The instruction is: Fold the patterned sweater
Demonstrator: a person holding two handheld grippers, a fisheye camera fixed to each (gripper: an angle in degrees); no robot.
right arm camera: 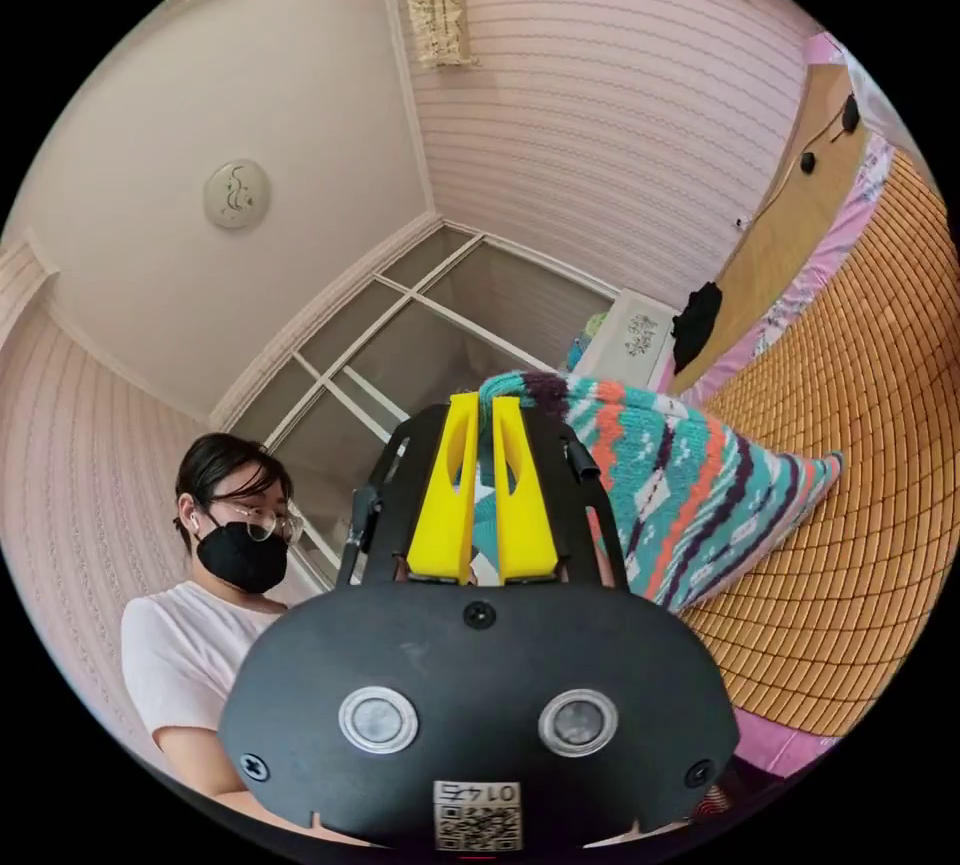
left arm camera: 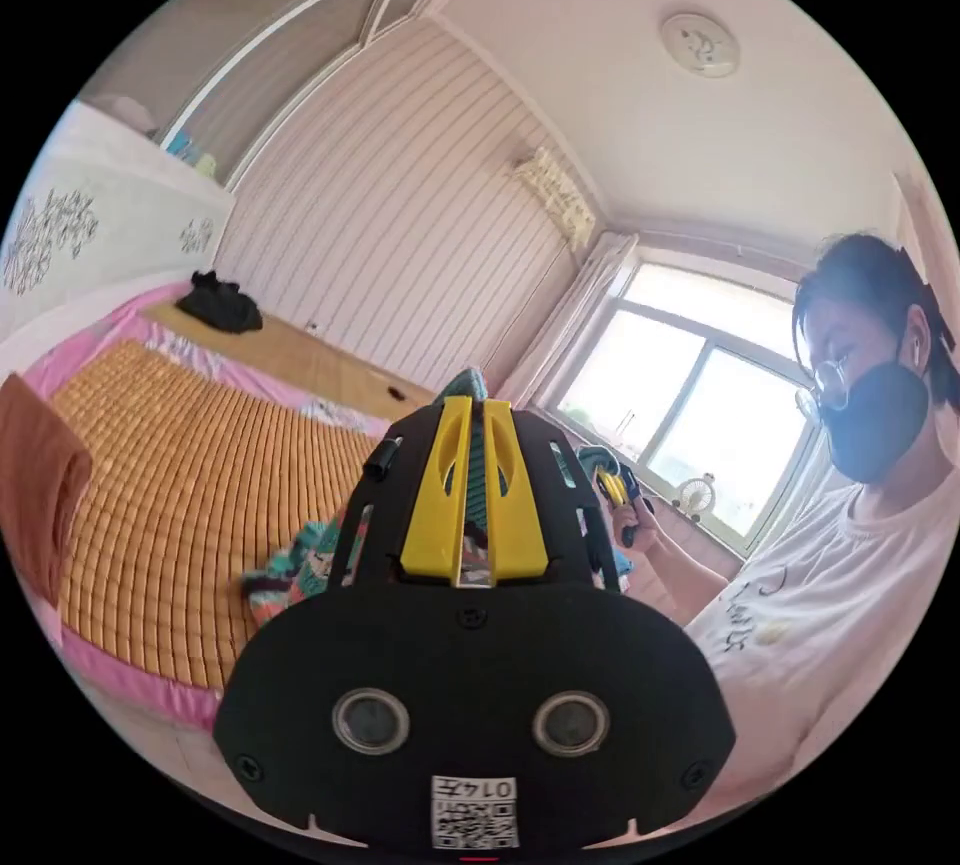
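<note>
The left gripper (left arm camera: 470,410) has its yellow fingers (left arm camera: 440,495) pinched on the patterned sweater (left arm camera: 300,570). The right gripper (right arm camera: 482,405) grips another edge likewise, and its view shows the sweater lifted, hanging down onto the bed's bamboo mat (right arm camera: 850,465).

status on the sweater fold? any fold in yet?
Done: both tools have their hold. The left tool and the right tool each have yellow jaws closed on the teal, orange and purple patterned knit sweater.
In hand: the sweater is lifted, its lower end trailing on the orange woven bamboo mat.
Left: no fold shows yet; it must be laid flat, then folded.
</note>
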